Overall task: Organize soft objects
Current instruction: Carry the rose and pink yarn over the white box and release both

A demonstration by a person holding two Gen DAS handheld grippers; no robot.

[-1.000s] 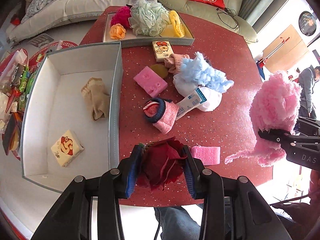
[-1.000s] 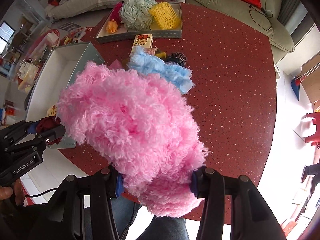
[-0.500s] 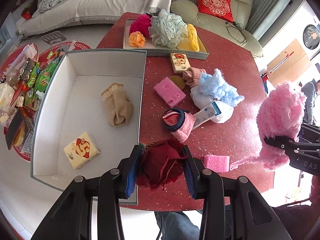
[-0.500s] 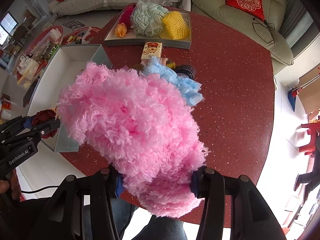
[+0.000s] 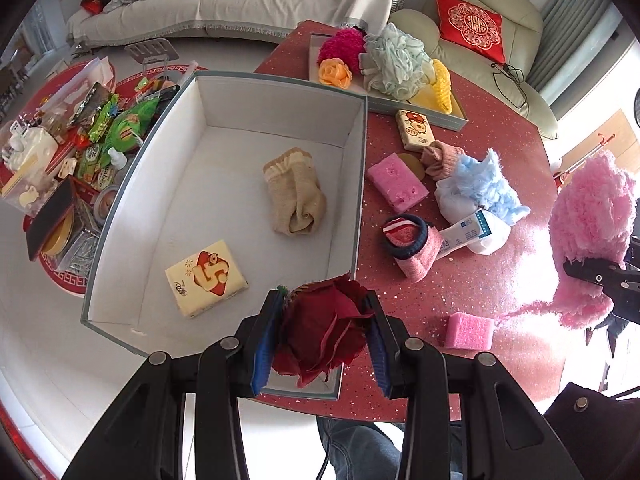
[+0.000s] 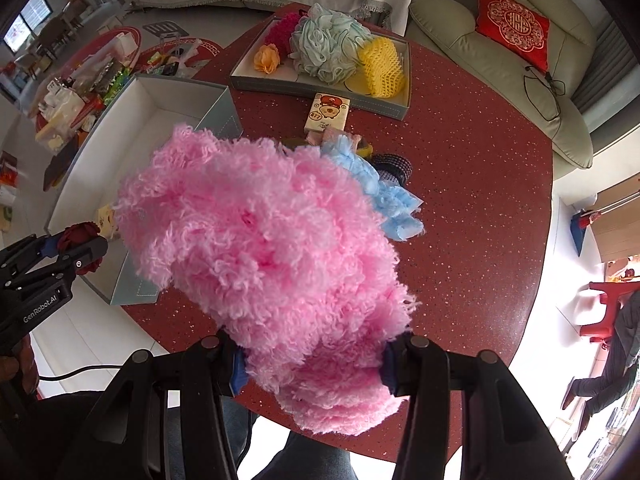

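Note:
My left gripper (image 5: 322, 334) is shut on a dark red fabric rose (image 5: 324, 328) and hangs over the near right corner of the white box (image 5: 236, 128). Inside that box lie a beige sock (image 5: 296, 196) and a cream tissue pack (image 5: 206, 278). My right gripper (image 6: 312, 364) is shut on a big fluffy pink yarn bundle (image 6: 260, 256), held above the red table (image 6: 472, 168); the bundle (image 5: 592, 224) also shows at the right in the left wrist view. The left gripper (image 6: 68, 248) with the rose appears at the left edge of the right wrist view.
On the table lie a pink sponge (image 5: 396, 184), a small pink foam block (image 5: 468, 332), a pink sock with a dark cuff (image 5: 412, 248), a blue fluffy piece (image 5: 488, 188) and a second tissue pack (image 5: 414, 130). A tray (image 6: 320, 90) of puffs stands at the back. Clutter covers the floor at left.
Both grippers have moved left with their loads. The rose has come from over the table edge to over the box's near corner, and the box fills more of the left wrist view.

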